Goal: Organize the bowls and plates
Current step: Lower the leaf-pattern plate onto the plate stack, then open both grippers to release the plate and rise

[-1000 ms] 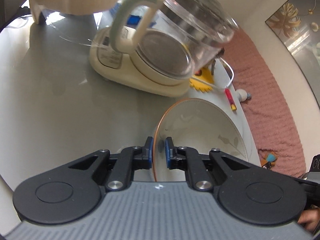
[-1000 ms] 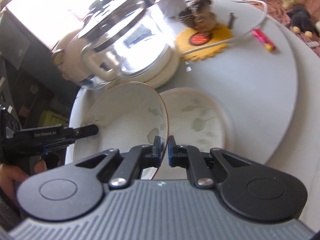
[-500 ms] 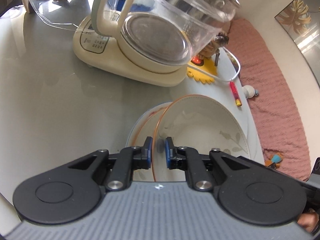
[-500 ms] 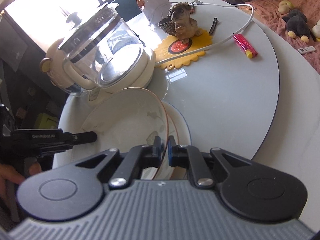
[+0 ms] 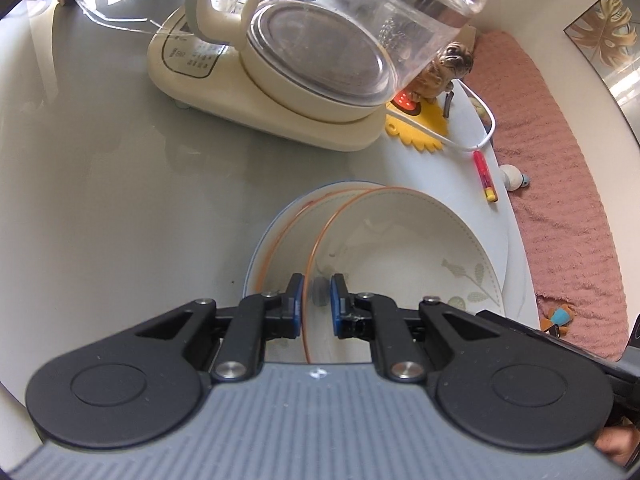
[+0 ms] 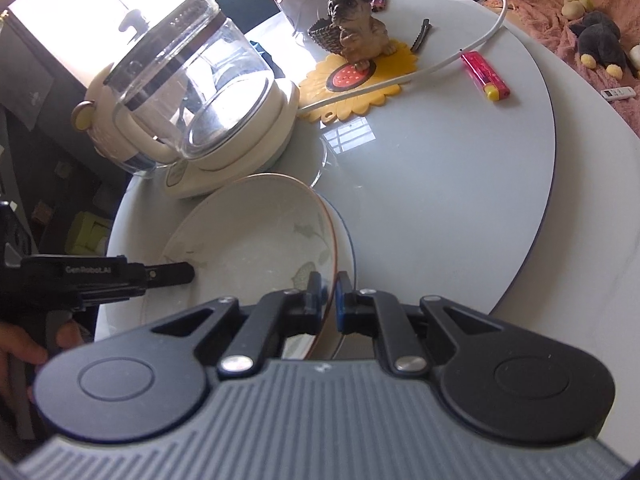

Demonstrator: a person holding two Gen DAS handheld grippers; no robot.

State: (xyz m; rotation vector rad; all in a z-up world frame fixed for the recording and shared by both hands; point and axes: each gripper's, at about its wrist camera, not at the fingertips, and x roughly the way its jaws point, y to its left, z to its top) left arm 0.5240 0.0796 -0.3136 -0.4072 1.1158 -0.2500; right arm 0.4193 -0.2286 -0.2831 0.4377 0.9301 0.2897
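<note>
Between the blue finger pads sits a white plate with an orange rim and grey-green leaf sprigs; beyond the fingertips stand a cream kettle base (clear glass jug), a yellow sunflower mat and a pink-and-yellow lighter

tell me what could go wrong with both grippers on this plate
1. The left hand-held gripper and right hand-held gripper each pinch only the thin rim of the top plate; it could slip and chip the plate underneath.
2. The kettle sits close behind; a swing could knock it.
</note>
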